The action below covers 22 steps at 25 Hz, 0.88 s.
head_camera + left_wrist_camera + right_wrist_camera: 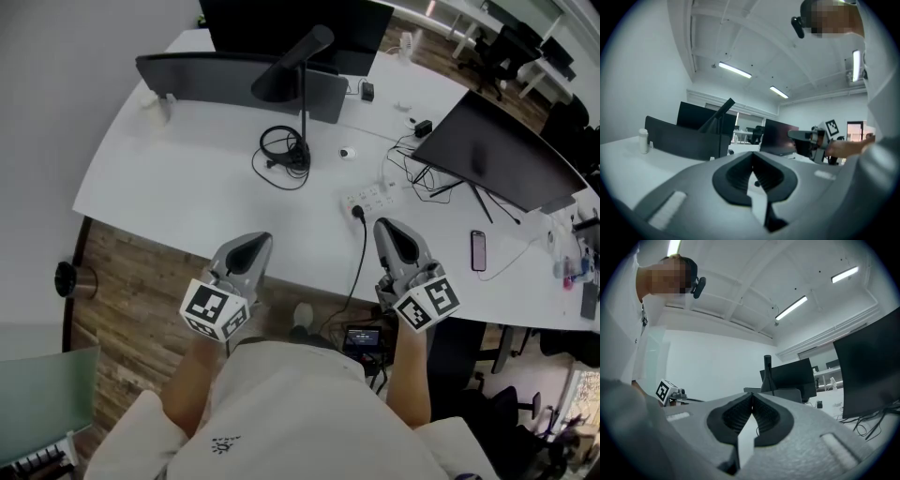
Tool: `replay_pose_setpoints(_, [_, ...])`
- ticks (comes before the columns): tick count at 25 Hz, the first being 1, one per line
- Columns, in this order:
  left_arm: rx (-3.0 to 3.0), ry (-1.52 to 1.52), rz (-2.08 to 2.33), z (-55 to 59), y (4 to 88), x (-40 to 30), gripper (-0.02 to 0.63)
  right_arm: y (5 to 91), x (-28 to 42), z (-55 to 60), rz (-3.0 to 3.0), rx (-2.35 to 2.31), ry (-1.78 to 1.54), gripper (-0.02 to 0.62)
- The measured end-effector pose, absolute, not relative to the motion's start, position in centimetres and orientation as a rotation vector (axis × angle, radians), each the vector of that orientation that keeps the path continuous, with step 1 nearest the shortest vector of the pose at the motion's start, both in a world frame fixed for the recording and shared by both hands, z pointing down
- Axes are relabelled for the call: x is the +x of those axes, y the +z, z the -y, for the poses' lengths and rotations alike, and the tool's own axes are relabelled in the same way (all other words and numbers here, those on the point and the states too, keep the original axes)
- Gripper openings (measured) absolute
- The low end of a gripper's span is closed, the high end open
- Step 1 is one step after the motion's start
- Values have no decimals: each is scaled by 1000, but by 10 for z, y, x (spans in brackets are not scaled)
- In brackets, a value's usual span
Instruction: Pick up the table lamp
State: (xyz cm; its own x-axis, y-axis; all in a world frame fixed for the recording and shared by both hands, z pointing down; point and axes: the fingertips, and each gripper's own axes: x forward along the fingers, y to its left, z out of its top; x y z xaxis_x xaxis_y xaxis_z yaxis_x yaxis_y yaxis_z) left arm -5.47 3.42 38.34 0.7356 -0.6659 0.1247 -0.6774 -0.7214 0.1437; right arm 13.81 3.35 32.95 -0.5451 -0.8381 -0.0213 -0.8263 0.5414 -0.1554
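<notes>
The table lamp is black, with a slanted head on a thin pole, and stands at the back middle of the white desk; a coiled black cable lies round its foot. It also shows far ahead as table lamp and table lamp. My left gripper hangs over the desk's near edge, shut with nothing in it, well short of the lamp. My right gripper is level with it to the right, also shut and empty. The jaws meet in both gripper views: left gripper, right gripper.
A dark curved screen stands behind the lamp and another monitor at the right. A white power strip with a black cord, tangled cables, a phone and a white bottle lie on the desk.
</notes>
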Motion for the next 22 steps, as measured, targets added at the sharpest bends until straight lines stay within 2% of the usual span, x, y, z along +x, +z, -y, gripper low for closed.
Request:
replay_pose_setpoints(12, [2731,135,1102,1,393,-22,-5,336,166,14,-2691,-1383,-226,2])
replay_pose_setpoints(22, [2738,175,1049,55,407,-20,-5,350,147,59,-2756,-1366,-234,2])
